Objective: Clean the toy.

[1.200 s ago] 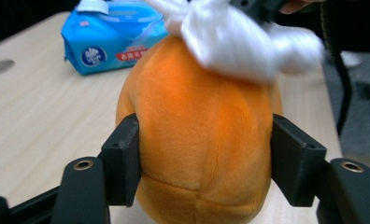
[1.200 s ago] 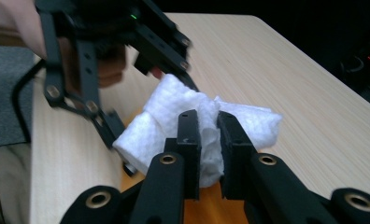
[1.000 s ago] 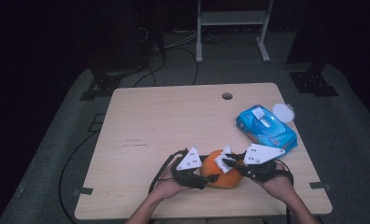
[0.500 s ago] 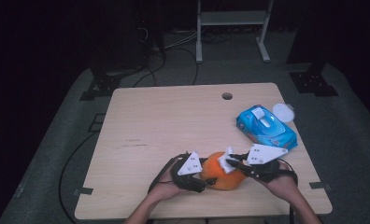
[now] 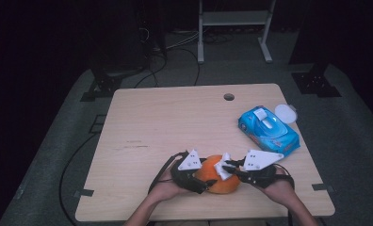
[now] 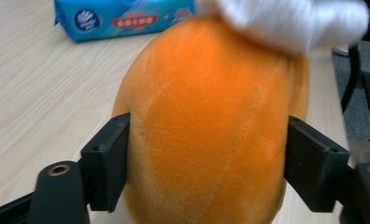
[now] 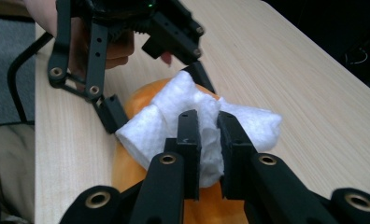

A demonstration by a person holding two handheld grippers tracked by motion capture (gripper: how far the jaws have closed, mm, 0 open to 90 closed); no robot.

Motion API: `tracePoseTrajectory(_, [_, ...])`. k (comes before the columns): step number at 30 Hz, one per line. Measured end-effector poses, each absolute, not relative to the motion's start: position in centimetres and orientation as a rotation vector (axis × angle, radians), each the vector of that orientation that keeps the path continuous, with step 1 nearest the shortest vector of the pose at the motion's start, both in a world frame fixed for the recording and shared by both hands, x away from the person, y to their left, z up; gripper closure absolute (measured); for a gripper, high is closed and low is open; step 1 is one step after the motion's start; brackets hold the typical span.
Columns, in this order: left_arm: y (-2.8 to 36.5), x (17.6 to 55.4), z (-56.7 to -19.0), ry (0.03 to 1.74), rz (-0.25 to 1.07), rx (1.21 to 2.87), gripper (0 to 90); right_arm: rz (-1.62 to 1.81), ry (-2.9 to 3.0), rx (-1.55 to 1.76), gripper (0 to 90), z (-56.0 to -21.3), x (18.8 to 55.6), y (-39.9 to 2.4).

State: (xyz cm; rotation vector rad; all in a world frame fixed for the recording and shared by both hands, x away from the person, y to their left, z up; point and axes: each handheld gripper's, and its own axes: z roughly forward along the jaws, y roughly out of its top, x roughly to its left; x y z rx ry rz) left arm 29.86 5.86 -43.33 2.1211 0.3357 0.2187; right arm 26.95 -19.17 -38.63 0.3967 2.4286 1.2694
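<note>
High view: one wooden table [image 5: 175, 127] with one round hole [image 5: 229, 97] near its far edge, standing on a grey floor mat [image 5: 57, 155] in a dark room.
Orange plush toy: one, [image 5: 217, 181] lying at the near edge of the table, between the two grippers.
Blue pack of wipes: one, [image 5: 268, 131] near the table's right edge, well apart from the toy; one white round lid [image 5: 286, 113] lies just beyond it.
White tissue: one crumpled piece, [image 5: 223, 165] resting on top of the toy.
Left gripper: [image 5: 199, 178] at the toy's left side; its jaws have just been opening.
Left gripper view: both pads [image 6: 109, 161] flank the toy [image 6: 206, 130] and lie against its fur; whether they press or only touch, I cannot tell. The printed side of the wipes pack [image 6: 122, 16] shows here, and the tissue [image 6: 286, 18] is a blur on top.
Right gripper: [image 5: 231, 168] at the toy's right side.
Right gripper view: the right gripper [image 7: 205, 128] pinches a fold of the tissue [image 7: 174, 116] tightly, just above the toy [image 7: 141, 95]; the left gripper [image 7: 155, 100] straddles the toy beyond.
</note>
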Motion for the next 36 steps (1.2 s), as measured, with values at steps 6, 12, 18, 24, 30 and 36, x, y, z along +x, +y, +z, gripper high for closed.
tracePoseTrajectory(6, [6.9, 30.5, -44.0, 0.381, 0.174, 2.102, 25.1, 1.289, 2.423, 0.514, 80.0, -39.6, 27.3, -21.7])
tracePoseTrajectory(12, [6.2, 29.8, -43.8, 0.327, 0.240, 2.125, 25.0, 1.333, 2.436, 0.549, 79.9, -40.0, 27.3, -22.0])
tracePoseTrajectory(18, [5.9, 29.6, -43.8, 0.311, 0.250, 2.131, 24.7, 1.369, 2.420, 0.500, 79.9, -39.4, 27.5, -20.2])
tracePoseTrajectory(24, [6.7, 30.0, -43.9, 0.321, 0.209, 2.122, 23.7, 1.343, 2.451, 0.550, 79.9, -40.3, 27.5, -22.6])
tracePoseTrajectory(30, [6.5, 29.9, -43.9, 0.316, 0.218, 2.137, 23.5, 1.344, 2.459, 0.575, 79.9, -40.8, 27.7, -22.7])
tracePoseTrajectory(36, [5.7, 29.5, -43.9, 0.309, 0.240, 2.131, 24.1, 1.474, 2.434, 0.545, 79.9, -39.8, 27.9, -21.3])
